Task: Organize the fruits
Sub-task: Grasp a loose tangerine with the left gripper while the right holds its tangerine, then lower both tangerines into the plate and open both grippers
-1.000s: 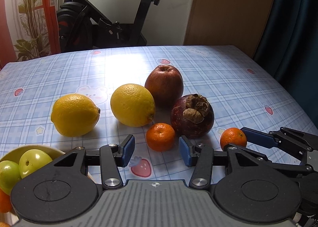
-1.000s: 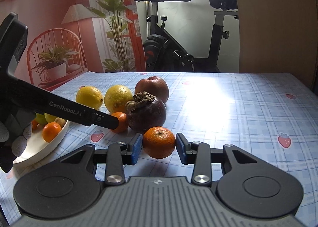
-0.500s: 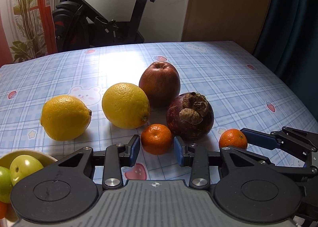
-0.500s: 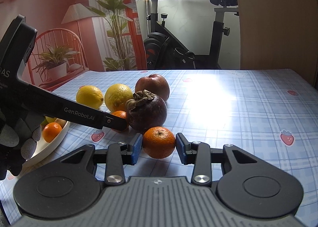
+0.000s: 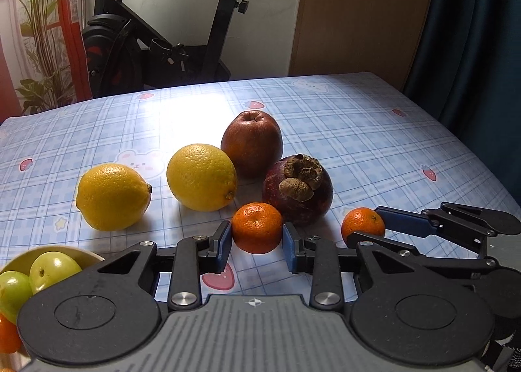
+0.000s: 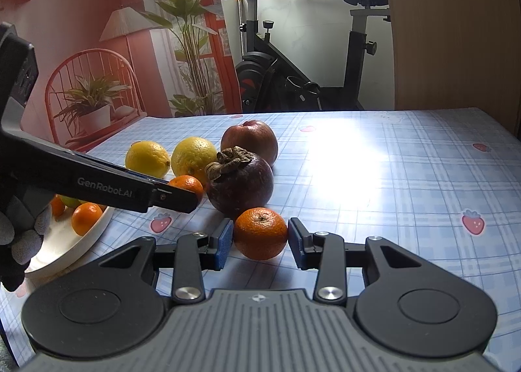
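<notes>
In the left wrist view the left hand-held gripper has just been closing its jaws, and its blue pads now press both sides of a small mandarin that sits on the plaid tabletop. Just behind that fruit stands a dark mangosteen, with a red apple farther back and two lemons to the left, one near the middle and one farther left. A yellow bowl with green fruits shows at the lower left edge. At the right, the right hand-held gripper is clamped on a second mandarin. In the right wrist view the right hand-held gripper grasps this second mandarin between its pads, the fruit resting on the tabletop in front of the mangosteen. The left hand-held gripper reaches in from the left, its tip at the first mandarin. A white plate at the left carries more small mandarins
</notes>
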A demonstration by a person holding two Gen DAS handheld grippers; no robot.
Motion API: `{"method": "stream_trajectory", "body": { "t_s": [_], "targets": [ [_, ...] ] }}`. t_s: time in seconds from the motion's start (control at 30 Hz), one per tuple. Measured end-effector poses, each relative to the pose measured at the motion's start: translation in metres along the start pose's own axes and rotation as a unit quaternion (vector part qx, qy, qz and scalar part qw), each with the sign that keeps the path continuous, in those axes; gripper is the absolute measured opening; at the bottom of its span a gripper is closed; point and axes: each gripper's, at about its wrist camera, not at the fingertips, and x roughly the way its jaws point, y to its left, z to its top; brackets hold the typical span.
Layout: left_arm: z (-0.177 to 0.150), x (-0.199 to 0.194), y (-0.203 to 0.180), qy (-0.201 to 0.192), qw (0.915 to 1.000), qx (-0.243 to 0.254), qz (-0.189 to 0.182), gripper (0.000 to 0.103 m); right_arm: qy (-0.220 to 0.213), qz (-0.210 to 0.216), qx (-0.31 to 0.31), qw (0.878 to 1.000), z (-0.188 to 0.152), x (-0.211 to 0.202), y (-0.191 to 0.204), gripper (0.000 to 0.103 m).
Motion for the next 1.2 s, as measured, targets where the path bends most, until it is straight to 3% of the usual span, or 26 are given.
{"method": "stream_trajectory", "body": {
  "t_s": [0.3, 0.53, 0.83, 1.03, 1.2],
  "targets": [
    [-0.005, -0.034, 0.001, -0.018, 0.9998, -0.002, 0.004, 0.035, -0.009, 0.003, 0.003, 1.000, -0.001, -0.003, -0.002, 0.040],
    [-0.017, -0.066, 0.021, -0.028, 0.9991, -0.031, 0.012, 0.035, -0.009, 0.003, -0.003, 1.000, -0.001, -0.005, 0.001, 0.040],
    [-0.043, -0.114, 0.072, -0.040, 0.9938, -0.079, 0.068, 0.035, 0.004, 0.013, -0.036, 0.999, 0.001, -0.005, 0.020, 0.040],
    [-0.055, -0.131, 0.109, -0.033, 0.9876, -0.121, 0.094, 0.035, -0.001, 0.056, -0.071, 0.996, 0.014, -0.001, 0.063, 0.040],
    [-0.063, -0.128, 0.122, -0.022, 0.9881, -0.132, 0.076, 0.035, 0.012, 0.101, -0.128, 0.987, 0.016, 0.015, 0.113, 0.040]
  ]
}}
